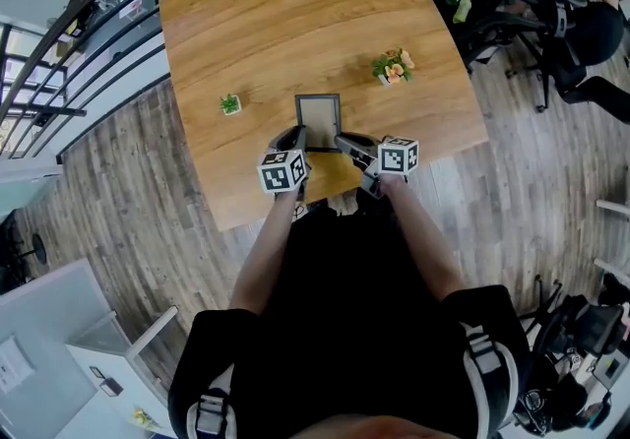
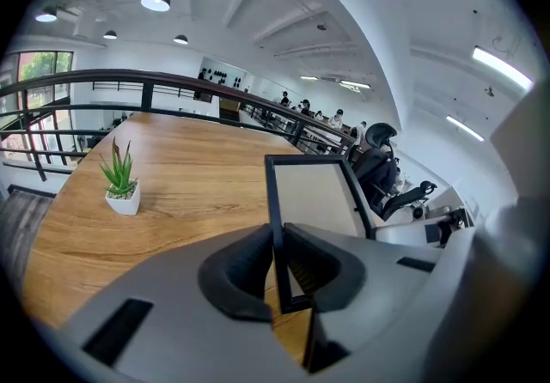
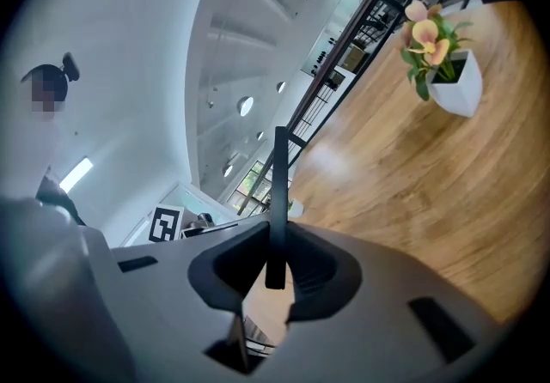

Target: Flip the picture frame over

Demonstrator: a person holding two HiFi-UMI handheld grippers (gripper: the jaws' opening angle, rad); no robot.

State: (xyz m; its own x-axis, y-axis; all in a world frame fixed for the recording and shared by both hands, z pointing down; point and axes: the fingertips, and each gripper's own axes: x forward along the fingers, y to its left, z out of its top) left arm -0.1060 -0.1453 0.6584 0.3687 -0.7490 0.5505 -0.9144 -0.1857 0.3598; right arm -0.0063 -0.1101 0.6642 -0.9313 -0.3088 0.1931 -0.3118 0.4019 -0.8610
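Observation:
A dark-rimmed picture frame [image 1: 318, 116] with a pale beige panel is near the front of the wooden table [image 1: 256, 24]. My left gripper [image 1: 297, 145] is shut on its near left rim, and in the left gripper view the rim [image 2: 273, 201] runs straight between the pads of the left gripper [image 2: 279, 265]. On the near right rim my right gripper [image 1: 345, 144] is also shut. The right gripper view shows the frame [image 3: 279, 175] edge-on, pinched in the right gripper [image 3: 275, 261].
A small green plant in a white pot [image 1: 230, 104] [image 2: 120, 182] stands left of the frame. A pot of orange flowers [image 1: 394, 66] [image 3: 440, 53] stands to the right. Office chairs [image 1: 512, 19] sit past the table's right edge, a railing [image 1: 89, 4] at the left.

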